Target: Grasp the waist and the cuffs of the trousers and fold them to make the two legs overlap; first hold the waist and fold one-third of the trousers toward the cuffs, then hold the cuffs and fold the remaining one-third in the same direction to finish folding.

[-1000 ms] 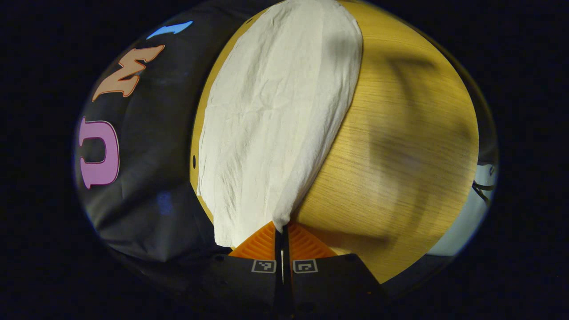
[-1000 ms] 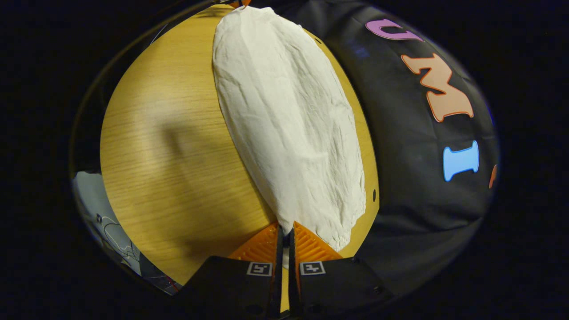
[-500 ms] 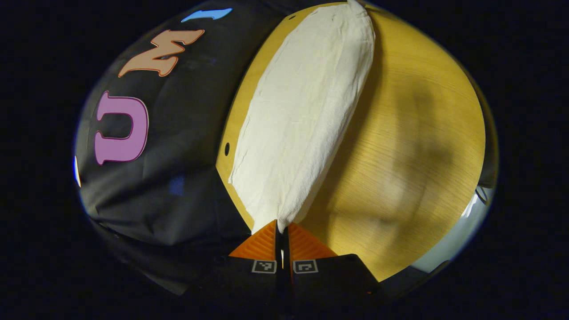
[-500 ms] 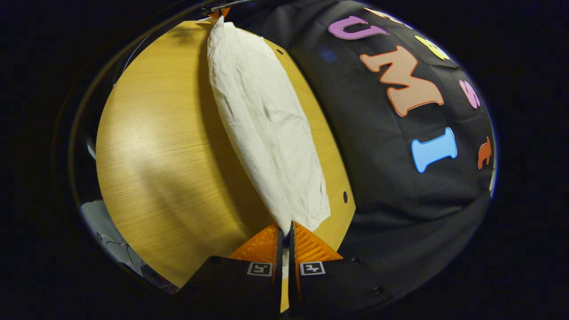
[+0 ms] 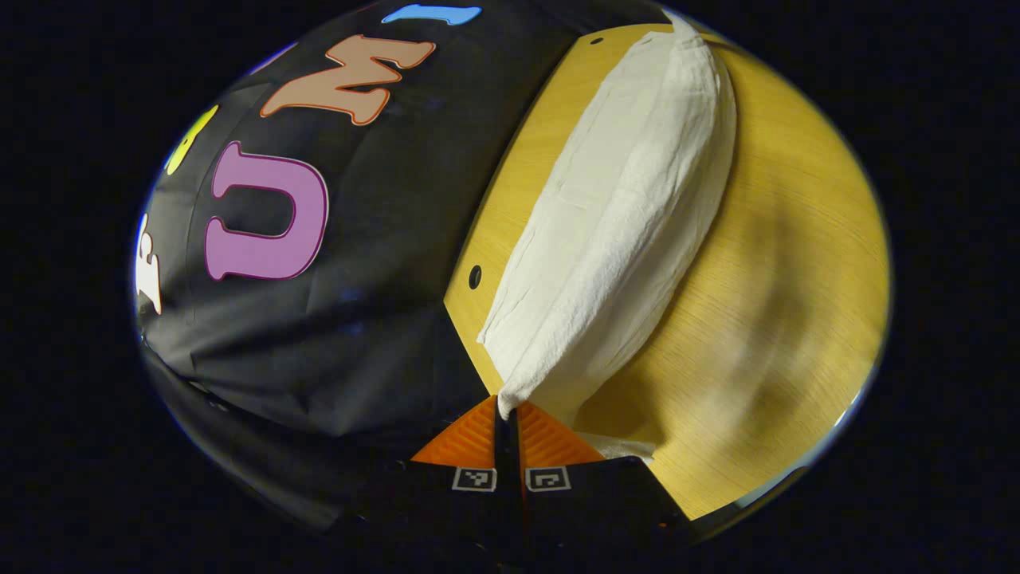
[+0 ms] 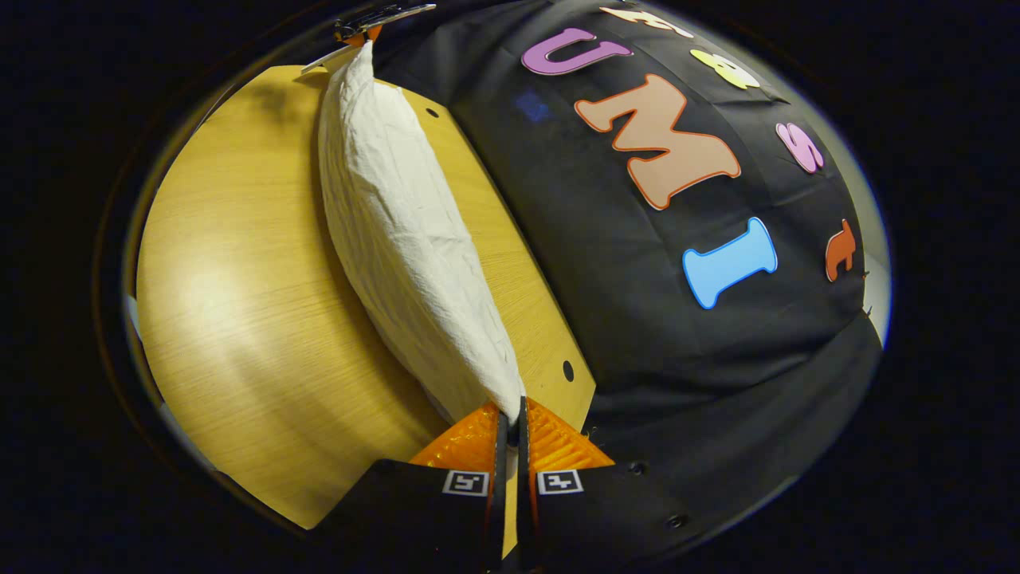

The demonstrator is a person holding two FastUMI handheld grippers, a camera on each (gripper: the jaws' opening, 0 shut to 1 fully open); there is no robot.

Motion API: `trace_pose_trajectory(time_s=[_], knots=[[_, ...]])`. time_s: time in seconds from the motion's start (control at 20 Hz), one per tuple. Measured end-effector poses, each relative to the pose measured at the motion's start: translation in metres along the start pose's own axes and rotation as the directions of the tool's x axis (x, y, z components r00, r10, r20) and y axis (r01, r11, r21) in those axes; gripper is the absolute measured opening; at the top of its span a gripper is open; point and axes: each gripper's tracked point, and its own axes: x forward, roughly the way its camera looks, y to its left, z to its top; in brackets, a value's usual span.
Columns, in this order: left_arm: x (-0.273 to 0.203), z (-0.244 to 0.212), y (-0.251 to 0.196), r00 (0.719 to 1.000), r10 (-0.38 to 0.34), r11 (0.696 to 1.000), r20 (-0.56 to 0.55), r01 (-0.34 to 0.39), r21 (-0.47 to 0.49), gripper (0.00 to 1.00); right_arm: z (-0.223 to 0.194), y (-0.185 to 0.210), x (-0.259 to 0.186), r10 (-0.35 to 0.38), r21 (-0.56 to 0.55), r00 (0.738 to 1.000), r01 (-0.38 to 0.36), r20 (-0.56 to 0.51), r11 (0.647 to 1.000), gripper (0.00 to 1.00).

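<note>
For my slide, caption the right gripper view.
Right gripper shut on white cloth trousers stretched above the wooden table.

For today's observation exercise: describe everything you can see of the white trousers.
The trousers are off-white, wrinkled, thin-looking cloth. They hang stretched in a long band above the wooden table, each end pinched in a shut gripper: the left gripper at one end, the right gripper at the other. The lower edge sags toward the tabletop; some cloth lies beneath the left gripper.
</note>
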Motion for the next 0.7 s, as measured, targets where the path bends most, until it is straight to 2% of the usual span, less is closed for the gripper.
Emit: trace_pose_trajectory(time_s=[0.4, 0.45, 0.5, 0.55, 0.7], knots=[[0.063, 0.032, 0.044, 0.997, 0.022, 0.994, 0.072, -0.014, -0.105, 0.00, 0.032, -0.038, 0.050, -0.092, 0.064, 0.994, 0.096, -0.063, 0.993, 0.08], [0.069, 0.033, 0.047, 0.997, 0.023, 0.993, 0.076, -0.014, -0.118, 0.00, 0.034, -0.039, 0.058, -0.098, 0.074, 0.992, 0.103, -0.074, 0.992, 0.05], [0.078, 0.036, 0.051, 0.997, 0.026, 0.992, 0.079, -0.015, -0.126, 0.00, 0.036, -0.041, 0.066, -0.105, 0.083, 0.991, 0.112, -0.086, 0.990, 0.08], [0.087, 0.041, 0.056, 0.996, 0.032, 0.991, 0.086, -0.020, -0.134, 0.00, 0.037, -0.040, 0.075, -0.109, 0.094, 0.989, 0.118, -0.099, 0.989, 0.05], [0.115, 0.055, 0.068, 0.992, 0.063, 0.986, 0.110, -0.044, -0.162, 0.00, 0.037, -0.036, 0.104, -0.111, 0.150, 0.982, 0.134, -0.153, 0.979, 0.08]])
